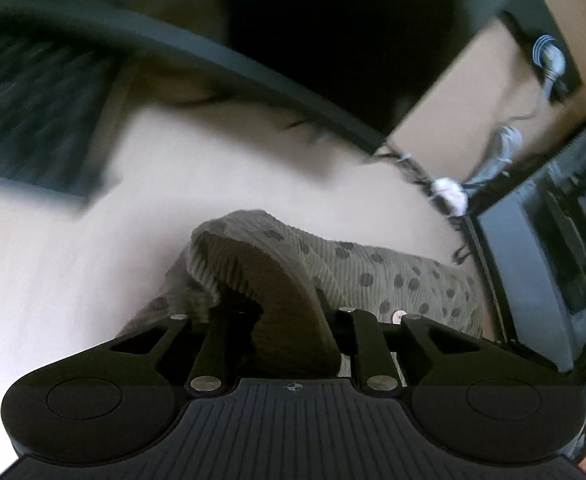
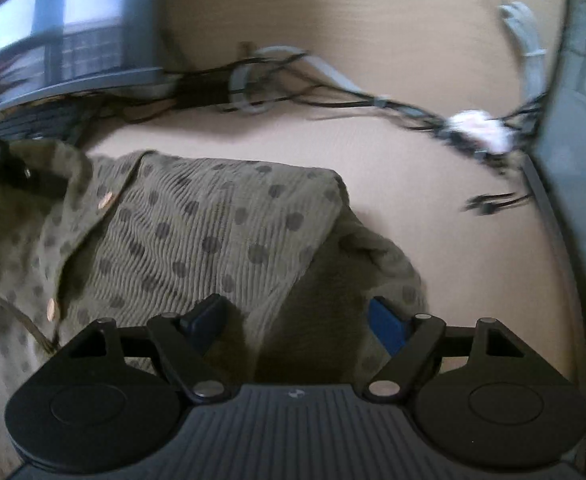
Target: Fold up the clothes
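Note:
An olive shirt [image 2: 213, 232] with dark dots and small copper buttons lies crumpled on a pale table [image 2: 453, 260]. My right gripper [image 2: 297, 316] hovers low over it. Its blue fingers [image 2: 389, 324] stand wide apart and straddle a raised ridge of the cloth without clearly pressing on it. In the left wrist view a fold of the same shirt [image 1: 373, 272] rises and drapes back over my left gripper [image 1: 285, 320]. That fold hides the fingertips, and the jaws are drawn in on the cloth. A black part at the shirt's collar [image 2: 21, 168] is too blurred to name.
A tangle of black cables [image 2: 333, 96] with a white lump [image 2: 477, 128] runs along the back of the table. A dark case [image 1: 553, 240] stands at the right and a dark ribbed panel [image 1: 33, 100] at the left. A screen [image 2: 53, 20] stands at the far left.

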### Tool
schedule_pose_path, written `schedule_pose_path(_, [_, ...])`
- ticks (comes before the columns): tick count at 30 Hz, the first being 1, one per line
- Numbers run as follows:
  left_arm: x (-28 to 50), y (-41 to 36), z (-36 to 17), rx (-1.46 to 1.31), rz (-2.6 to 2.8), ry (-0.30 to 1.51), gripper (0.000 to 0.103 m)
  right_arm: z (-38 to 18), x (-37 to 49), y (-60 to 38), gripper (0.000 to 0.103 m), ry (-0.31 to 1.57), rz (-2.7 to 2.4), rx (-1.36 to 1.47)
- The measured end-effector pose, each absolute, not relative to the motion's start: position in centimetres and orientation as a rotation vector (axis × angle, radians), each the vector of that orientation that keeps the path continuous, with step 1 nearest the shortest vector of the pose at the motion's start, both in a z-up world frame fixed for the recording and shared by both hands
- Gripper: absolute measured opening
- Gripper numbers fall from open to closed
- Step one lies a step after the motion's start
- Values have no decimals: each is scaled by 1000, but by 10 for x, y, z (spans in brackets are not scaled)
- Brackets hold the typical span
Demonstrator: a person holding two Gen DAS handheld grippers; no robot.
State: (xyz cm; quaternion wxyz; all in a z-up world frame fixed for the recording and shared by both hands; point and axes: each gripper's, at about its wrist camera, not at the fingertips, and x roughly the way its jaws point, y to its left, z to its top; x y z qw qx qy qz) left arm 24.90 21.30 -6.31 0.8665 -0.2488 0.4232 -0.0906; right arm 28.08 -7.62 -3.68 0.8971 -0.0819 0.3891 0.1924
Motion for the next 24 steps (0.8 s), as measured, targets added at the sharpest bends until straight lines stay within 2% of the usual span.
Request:
schedule_pose_path(4, [256,202,-53,-451,-251,881,18,-28,291,-93,81,819,345,-102])
schedule_pose_path(5, [248,202,-53,-438,-262,889,18,-25,288,-97,84,826,363,-68])
schedule_pose_path(7, [229,206,-59,-446,-284,932,19,-28,280,-104,100,876,428,19])
schedule_pose_path(11, [200,213,-68,-465,-318,1005,24,-40,270,-104,103,935,476,84])
schedule_pose_path(14, [187,221,-62,-499,-342,985,34,-41,270,-98,103,936,476,60])
schedule_pose_path(16, [185,232,-53,-571,-364,943,65,-40,273,-94,103,946,465,61])
schedule_pose_path(18, [189,239,-51,-635,-376,910,81,-39,275,-94,103,934,449,95])
schedule_pose_path(24, [226,247,-74,-844,-356,970,86,-38,290,-108,103,899,425,269])
